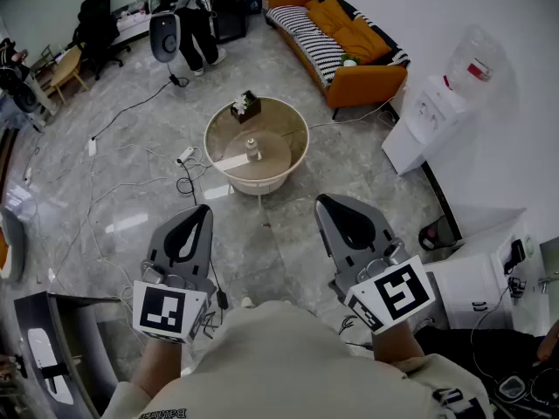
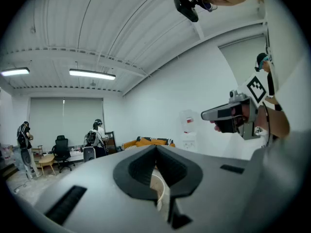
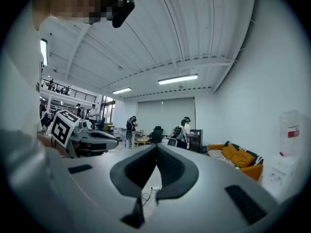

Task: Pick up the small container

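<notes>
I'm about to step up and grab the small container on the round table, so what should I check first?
1. Small container upright on the round table: ok.
2. Left gripper empty: ok, jaws together on nothing.
3. Right gripper open for a grasp: not ok, its jaws are together too.
4. Container within reach: not ok, floor lies between both grippers and the table.
5. Path free of trip hazards: not ok, cables lie on the floor beside the table.
6. Container closed on top: cannot tell, too small to see.
</notes>
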### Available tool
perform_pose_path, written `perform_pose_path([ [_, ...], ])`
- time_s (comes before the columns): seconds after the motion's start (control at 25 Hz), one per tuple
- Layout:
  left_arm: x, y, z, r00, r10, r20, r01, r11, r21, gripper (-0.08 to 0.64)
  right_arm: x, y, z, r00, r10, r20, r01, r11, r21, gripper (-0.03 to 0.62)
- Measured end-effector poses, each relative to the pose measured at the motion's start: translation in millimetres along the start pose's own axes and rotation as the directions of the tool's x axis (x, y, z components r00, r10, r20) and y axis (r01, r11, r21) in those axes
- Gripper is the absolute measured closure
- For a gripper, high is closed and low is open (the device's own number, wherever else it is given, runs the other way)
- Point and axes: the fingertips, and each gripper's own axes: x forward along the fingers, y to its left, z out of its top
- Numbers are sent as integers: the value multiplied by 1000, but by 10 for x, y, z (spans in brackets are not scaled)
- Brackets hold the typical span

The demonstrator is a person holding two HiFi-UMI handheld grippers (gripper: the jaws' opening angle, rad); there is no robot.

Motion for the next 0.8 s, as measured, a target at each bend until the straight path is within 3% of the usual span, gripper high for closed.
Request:
perform_pose_path([
  [0.16,24,-28,-38,999,2,-32,-2,1000,3,554,-18,-77,-20,1000,-11,10,10,1000,29,595],
  [0.8,105,-447,68,1000,-1,-6,1,1000,7,554,-302,-284,-272,999,16,-50,-17,1000,-11,595],
])
